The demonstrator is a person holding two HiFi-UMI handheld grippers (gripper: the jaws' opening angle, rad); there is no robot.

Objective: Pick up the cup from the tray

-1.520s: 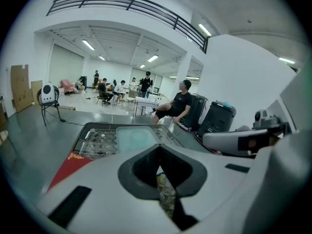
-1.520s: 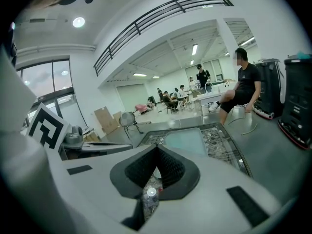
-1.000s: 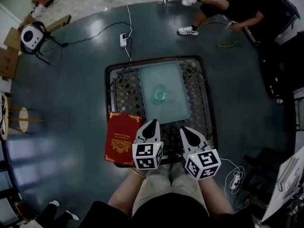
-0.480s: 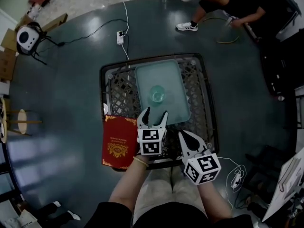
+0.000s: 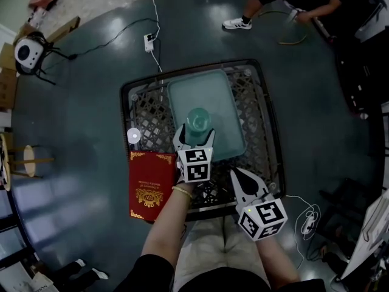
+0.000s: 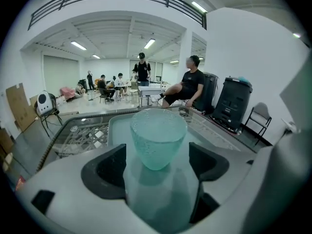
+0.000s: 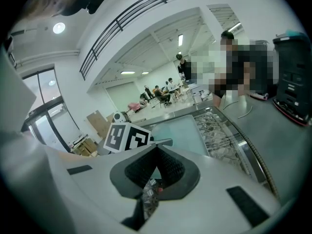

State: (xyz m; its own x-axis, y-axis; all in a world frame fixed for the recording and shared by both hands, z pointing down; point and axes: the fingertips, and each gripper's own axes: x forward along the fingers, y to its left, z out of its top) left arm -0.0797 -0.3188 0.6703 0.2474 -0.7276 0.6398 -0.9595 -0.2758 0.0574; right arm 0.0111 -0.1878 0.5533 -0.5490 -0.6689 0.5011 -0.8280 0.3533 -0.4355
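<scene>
Approach step: the left claw (image 6: pixel 157 162), jaws just opened wide, flanks the untouched cup (image 6: pixel 158 135) on the tray (image 5: pixel 182 96) on the desk (image 5: pixel 258 120); the right claw (image 5: pixel 238 176), nearer, is closed and empty. Next, I judge, the left must squeeze the cup gently and lift straight.

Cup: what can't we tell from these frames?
- Cup contents: frosted wall in the left gripper view, too small in the head view.
- Cup in the right gripper view: not seen. The marker cube of the left claw blocks that side.
- Tray near edge, left gripper view: covered by that claw's own body.
- Small white round thing left of the tray, head view: too small to identify.
</scene>
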